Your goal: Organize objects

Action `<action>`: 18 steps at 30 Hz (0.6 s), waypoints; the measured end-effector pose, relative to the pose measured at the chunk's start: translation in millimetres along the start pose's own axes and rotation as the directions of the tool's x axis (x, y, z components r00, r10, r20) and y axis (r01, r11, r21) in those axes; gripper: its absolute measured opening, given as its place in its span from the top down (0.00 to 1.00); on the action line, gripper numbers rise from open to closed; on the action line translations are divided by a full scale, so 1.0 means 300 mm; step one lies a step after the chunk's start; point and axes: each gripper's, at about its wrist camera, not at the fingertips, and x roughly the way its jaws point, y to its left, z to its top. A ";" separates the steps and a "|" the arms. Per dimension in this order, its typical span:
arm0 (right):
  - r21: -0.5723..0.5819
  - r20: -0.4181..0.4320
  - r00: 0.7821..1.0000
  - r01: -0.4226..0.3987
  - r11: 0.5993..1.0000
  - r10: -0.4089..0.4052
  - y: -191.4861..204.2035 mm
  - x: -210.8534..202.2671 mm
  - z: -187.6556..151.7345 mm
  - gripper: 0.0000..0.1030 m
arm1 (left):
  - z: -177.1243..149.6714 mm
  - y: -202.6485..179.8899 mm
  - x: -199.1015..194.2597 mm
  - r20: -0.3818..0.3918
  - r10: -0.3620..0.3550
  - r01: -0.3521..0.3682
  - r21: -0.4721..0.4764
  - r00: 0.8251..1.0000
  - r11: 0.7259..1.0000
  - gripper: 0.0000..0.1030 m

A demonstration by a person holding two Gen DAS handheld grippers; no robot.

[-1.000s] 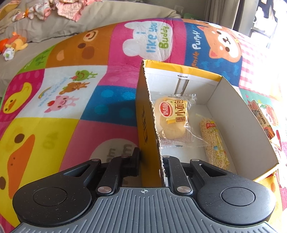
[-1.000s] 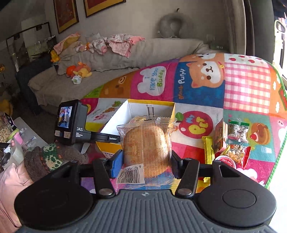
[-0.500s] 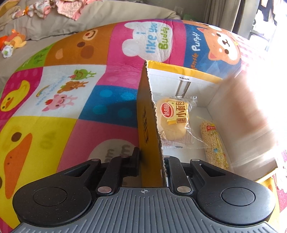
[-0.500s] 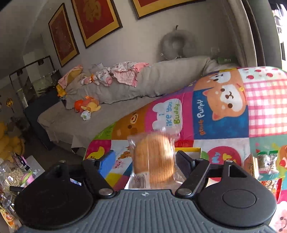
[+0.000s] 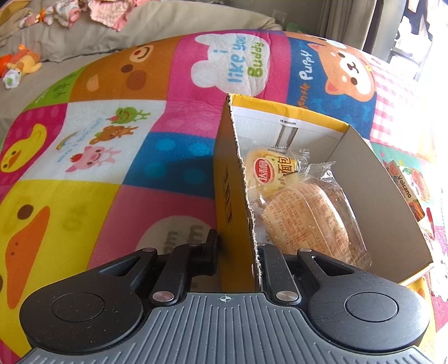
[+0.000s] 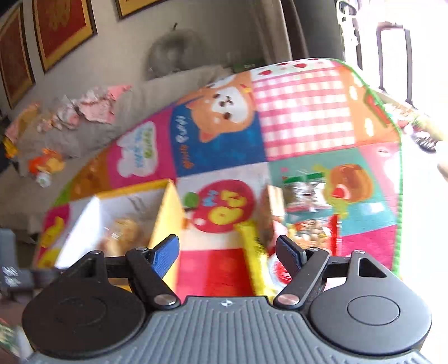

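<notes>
A yellow cardboard box stands open on the colourful play mat. My left gripper is shut on the box's near left wall. Inside lie a yellow-labelled bun packet and, partly over it, a wrapped round bread. In the blurred right wrist view the box sits at lower left with the bread inside. My right gripper hovers to the box's right, open, with nothing between its fingers. Beyond it lie a yellow snack bar and several other snack packets.
A grey sofa with clothes and soft toys runs along the back. A "Volcano" snack packet lies right of the box. The mat's green edge curves at the right, with bright floor beyond.
My right gripper let go of the wrapped bread, which now lies in the box over the corn bar. It then swung right and down. The left gripper kept its hold.
</notes>
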 end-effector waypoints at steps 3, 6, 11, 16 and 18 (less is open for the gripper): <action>-0.139 -0.015 0.993 0.115 0.984 -0.119 -0.003 0.012 -0.105 0.25 | 0.000 -0.001 0.000 -0.002 0.001 -0.001 0.000 1.000 1.000 0.85; -0.121 -0.056 0.994 0.081 0.989 -0.089 -0.038 0.011 -0.159 0.25 | 0.000 -0.001 0.000 -0.002 0.000 0.000 0.000 1.000 1.000 0.85; -0.036 -0.087 0.993 0.075 0.997 -0.078 -0.095 0.053 -0.151 0.25 | 0.000 0.001 -0.001 -0.002 -0.002 0.002 -0.004 1.000 1.000 0.85; 0.011 -0.101 0.992 0.081 0.997 -0.080 -0.119 0.079 -0.144 0.26 | -0.003 -0.001 -0.005 -0.006 -0.003 0.003 0.008 1.000 1.000 0.85; 0.004 -0.089 0.992 0.087 0.996 -0.087 -0.125 0.076 -0.127 0.26 | 0.000 -0.001 -0.004 -0.008 -0.002 0.003 0.008 1.000 1.000 0.85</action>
